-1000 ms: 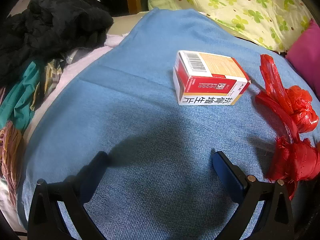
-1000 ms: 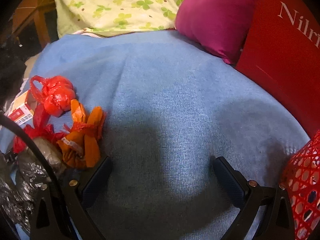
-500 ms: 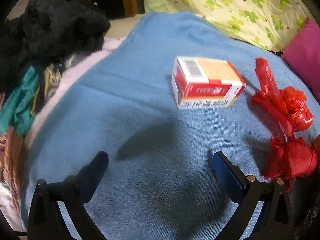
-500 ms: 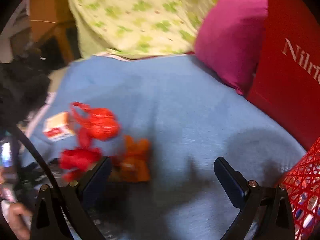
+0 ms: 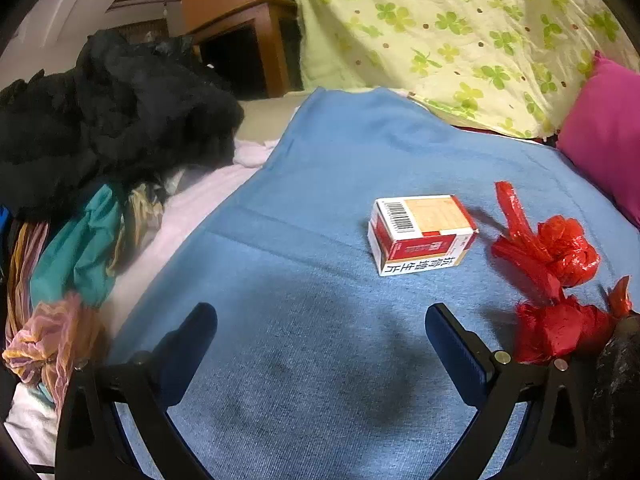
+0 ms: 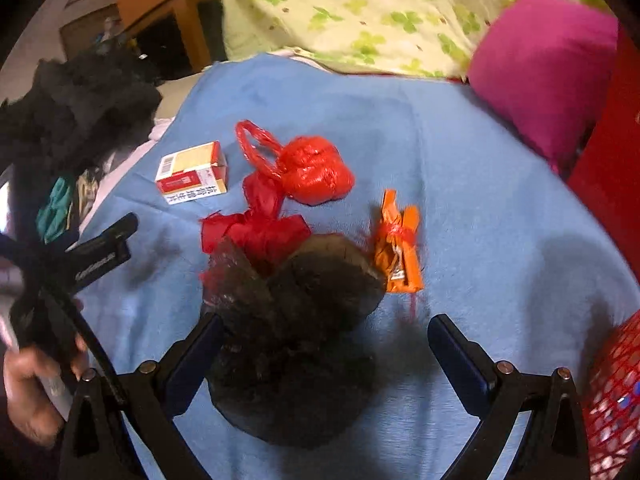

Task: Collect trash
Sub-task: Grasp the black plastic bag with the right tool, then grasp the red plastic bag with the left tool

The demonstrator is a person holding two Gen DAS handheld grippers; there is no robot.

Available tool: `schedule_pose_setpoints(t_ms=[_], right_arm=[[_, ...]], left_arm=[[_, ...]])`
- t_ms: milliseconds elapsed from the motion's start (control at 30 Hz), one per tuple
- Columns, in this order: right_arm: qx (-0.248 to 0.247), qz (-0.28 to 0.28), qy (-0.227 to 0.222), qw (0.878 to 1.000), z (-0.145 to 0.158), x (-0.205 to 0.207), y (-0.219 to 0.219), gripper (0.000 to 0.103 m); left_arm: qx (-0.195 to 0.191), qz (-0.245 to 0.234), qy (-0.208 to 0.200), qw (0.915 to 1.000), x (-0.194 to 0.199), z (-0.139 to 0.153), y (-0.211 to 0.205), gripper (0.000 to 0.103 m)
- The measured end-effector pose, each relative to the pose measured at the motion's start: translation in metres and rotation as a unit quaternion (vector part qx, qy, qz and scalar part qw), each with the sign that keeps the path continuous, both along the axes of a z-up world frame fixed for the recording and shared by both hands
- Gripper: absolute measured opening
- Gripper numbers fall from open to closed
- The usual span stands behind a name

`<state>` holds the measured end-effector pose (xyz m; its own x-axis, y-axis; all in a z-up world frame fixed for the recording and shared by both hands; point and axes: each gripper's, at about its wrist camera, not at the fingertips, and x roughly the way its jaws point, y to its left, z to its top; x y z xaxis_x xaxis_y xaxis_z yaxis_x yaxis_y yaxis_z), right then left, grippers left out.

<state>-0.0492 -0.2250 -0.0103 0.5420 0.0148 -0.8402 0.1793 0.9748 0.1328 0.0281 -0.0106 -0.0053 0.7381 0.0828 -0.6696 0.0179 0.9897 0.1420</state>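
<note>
A red and white carton lies on the blue blanket; it also shows in the right wrist view. Knotted red plastic bags lie right of it, seen too in the right wrist view. An orange wrapper and a black plastic bag lie nearer my right gripper. That gripper is open, with the black bag between its fingers and untouched by the right one. My left gripper is open and empty, short of the carton.
A heap of black and coloured clothes lies left. A green-patterned quilt and pink pillow lie behind. A red mesh basket stands at the right, a red box behind it. The left gripper shows in the right view.
The right gripper has swung left and pulled back, so the trash pile now sits in front of it. The left gripper has drawn back from the carton.
</note>
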Motion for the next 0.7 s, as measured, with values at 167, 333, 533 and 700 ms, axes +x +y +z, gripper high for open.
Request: schedule_pose_setpoints(t_ms=[167,333,533,700], right_arm=[[0.049,-0.028,0.029,0.998,-0.017,0.015,-0.009,0.063],[0.041,-0.017,0.040,0.998,-0.026,0.018,0.002,0.052],[0.057,-0.011,0.033,0.998,-0.020,0.010,-0.002,0.048],[0.055,-0.009,0.002,0.998,-0.004,-0.002,-0.014,0.047]], left_arm=[[-0.011,-0.038,0.001,0.9992,-0.001,0.003,-0.007,0.103],[-0.022,-0.057,0.006,0.9981,-0.001,0.003,-0.009,0.103],[-0.036,-0.061,0.016,0.9973,-0.001,0.000,-0.010,0.103],[-0.034,-0.078,0.017,0.9963,-0.002,-0.001,-0.019,0.103]])
